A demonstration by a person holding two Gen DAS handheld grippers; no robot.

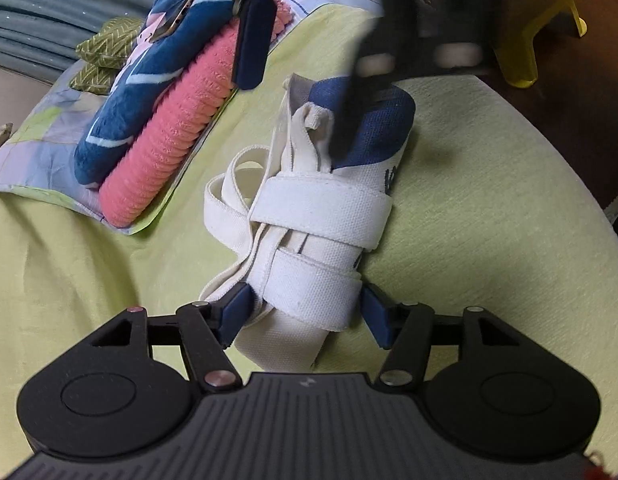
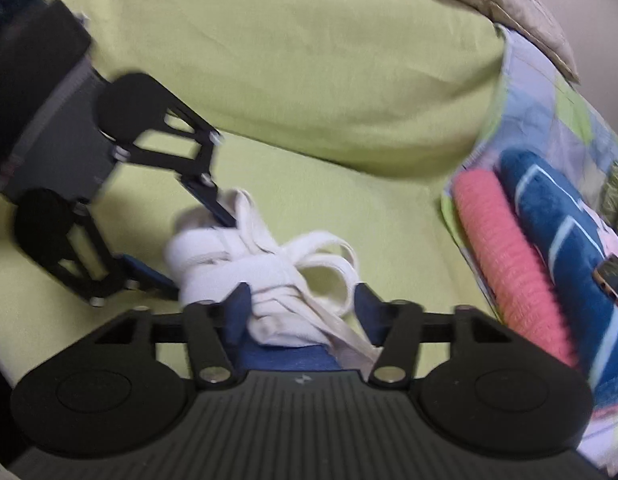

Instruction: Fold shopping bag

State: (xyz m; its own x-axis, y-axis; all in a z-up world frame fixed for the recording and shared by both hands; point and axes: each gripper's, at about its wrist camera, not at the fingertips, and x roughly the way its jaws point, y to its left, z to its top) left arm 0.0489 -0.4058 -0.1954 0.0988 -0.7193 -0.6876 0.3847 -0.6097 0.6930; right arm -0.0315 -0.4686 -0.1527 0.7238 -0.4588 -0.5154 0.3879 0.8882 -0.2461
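The yellow-green sheet [image 1: 469, 200] bears the rolled shopping bag [image 1: 321, 216], strap-bound. Left gripper [image 1: 305, 314] and right gripper [image 2: 299, 314] straddle its ends, jaws parted. Beside the bag, folded towels [image 1: 149, 128]; only the right view shows a pillow [image 2: 505, 4].

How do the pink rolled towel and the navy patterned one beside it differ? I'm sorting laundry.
The pink rolled towel is plain coral with a ribbed, knobbly texture; the navy towel is plush with pale blue stripes and patches. The pink rolled towel lies nearer the rolled shopping bag; the navy towel lies farther, with a phone on it. Both rest side by side on a patchwork cloth.
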